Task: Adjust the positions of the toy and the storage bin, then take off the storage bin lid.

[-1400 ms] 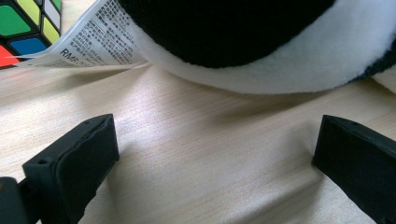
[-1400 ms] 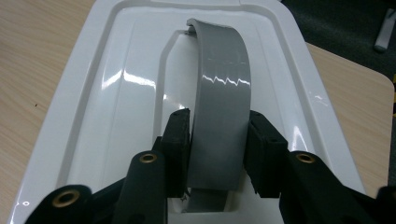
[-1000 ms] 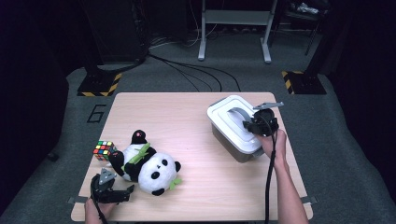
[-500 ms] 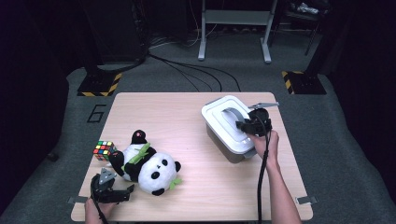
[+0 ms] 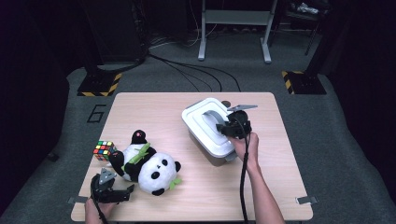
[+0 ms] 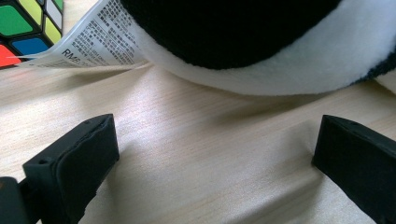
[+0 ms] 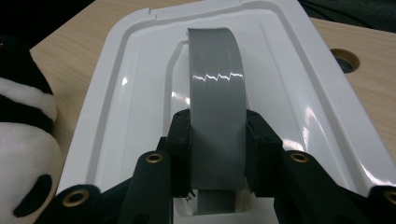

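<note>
My left tool rests on the desk, jaws wide apart and holding nothing, just beside the panda. Farther off, my right tool squeezes the box's grey handle so I can move it.

Right gripper out ahead at the end of a bare forearm stretched from the bottom edge, jaws pinched tight, black pads pressing from both sides. Left gripper low at the near-left, held in a hand, jaws spread wide apart, nothing between.
</note>
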Motion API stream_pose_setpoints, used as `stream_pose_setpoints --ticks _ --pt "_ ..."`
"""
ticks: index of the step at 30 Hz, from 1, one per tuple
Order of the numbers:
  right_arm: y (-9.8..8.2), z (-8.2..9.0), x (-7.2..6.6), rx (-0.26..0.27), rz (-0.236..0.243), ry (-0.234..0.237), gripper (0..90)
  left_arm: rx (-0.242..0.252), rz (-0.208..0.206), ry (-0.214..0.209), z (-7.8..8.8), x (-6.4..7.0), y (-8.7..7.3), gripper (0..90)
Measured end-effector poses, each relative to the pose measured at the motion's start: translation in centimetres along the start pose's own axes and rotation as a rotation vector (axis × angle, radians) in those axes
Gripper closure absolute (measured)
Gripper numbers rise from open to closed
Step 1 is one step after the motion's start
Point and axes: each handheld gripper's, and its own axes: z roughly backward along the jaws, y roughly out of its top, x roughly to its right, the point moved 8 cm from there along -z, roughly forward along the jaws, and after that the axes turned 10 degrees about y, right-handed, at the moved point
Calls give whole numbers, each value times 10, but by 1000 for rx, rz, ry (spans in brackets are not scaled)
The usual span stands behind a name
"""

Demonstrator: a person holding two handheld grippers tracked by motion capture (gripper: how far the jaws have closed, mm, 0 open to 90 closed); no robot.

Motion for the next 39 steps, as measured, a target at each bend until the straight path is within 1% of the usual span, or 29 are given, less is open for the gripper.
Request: stream_pose_setpoints --ticks 2,3,5,6,11,12,15,16,17,19,20,24,26,27,28,30,33,34,35,39 --pt "1 -4 -7 -2 4 9 672 0 0 0 0 0 0 0" --pt "1 -6 -11 -4 16 12 672 0 0 0 0 0 0 0" --pt "2 -10 -18 -4 18 24 672 2 -1 1 0 0 0 0" --pt "2 -11 -22 -8 5 31 672 1 0 0 0 0 0 0" --pt "3 -18 -36 -9 3 50 672 1 -1 1 0 0 0 0" --pt "4 -19 -37 -8 21 51 672 1 0 1 0 0 0 0" --pt "3 -23 -45 -20 35 57 672 1 0 0 0 0 0 0" --pt "3 -24 -46 -19 52 51 672 2 0 1 0 0 0 0" --pt "2 -25 -49 -22 45 49 672 2 0 1 0 0 0 0" --pt "2 -27 -52 -21 57 62 672 0 1 0 0 0 0 0" --pt "2 -27 -53 -20 65 59 672 2 -1 1 0 0 0 0" --pt "3 -27 -54 -23 82 43 672 0 1 1 0 0 0 0" --pt "3 -26 -54 -18 106 28 672 0 1 1 0 0 0 0" --pt "4 -25 -55 -10 89 26 672 0 1 1 0 0 0 0" --pt "5 -24 -55 -7 99 25 672 0 1 1 0 0 0 0" --pt "8 -22 -57 1 104 21 672 1 1 1 0 0 0 0" --pt "14 -16 -59 14 139 15 672 1 0 1 0 0 0 0" --pt "16 -14 -61 18 138 11 672 2 -1 1 0 0 0 0" --pt "18 -12 -62 28 144 9 672 5 10 1 0 1 0 0" --pt "24 -3 -65 43 153 4 672 6 10 1 0 1 1 0"
